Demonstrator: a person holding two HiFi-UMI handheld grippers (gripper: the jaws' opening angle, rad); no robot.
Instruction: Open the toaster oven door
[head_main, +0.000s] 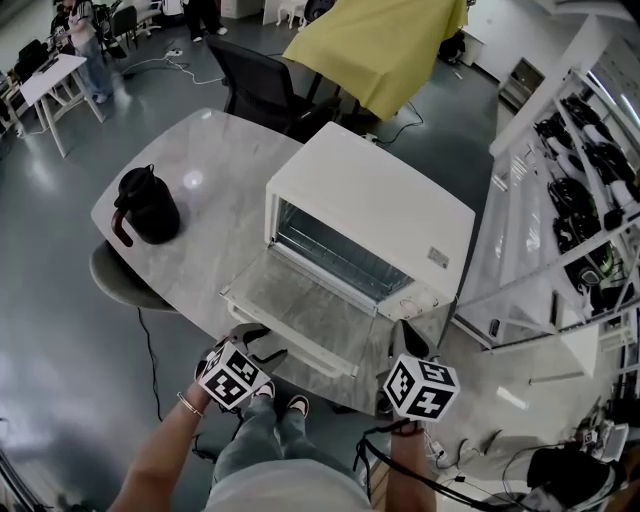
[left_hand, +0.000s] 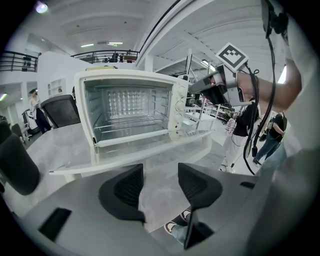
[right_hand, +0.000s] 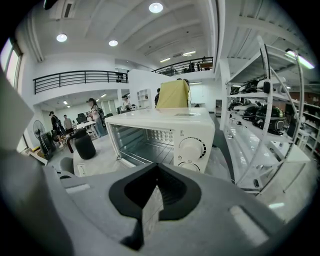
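- Table (head_main: 200, 170): pale marble top. The toaster oven sits at its near-right end, w/ a black jug (head_main: 148, 205) well apart to the left.
- Toaster oven (head_main: 385, 205): white box, front faces the person. The cavity is in plain sight w/ a wire rack inside, and the knobs are at its right end.
- Door (head_main: 300, 310): already swung down, lying about flat and sticking out toward the person. Its long axis runs left-right across the oven front, a bit diagonal in the head view. Opening looks done, by my read.
- Left gripper (left_hand: 160, 182): jaws a moderate gap apart, nothing between them, only tabletop showing through. The door's free edge lies straight ahead and just above the jaws. This is the nearer of the two to the door, just off its front edge.
- Right gripper (right_hand: 156, 187): jaws closed tip to tip, holding nothing. It points at the knob end, off the door's right corner.
- Any follow-up on the door would fall to the left side, approaching square to that long edge.
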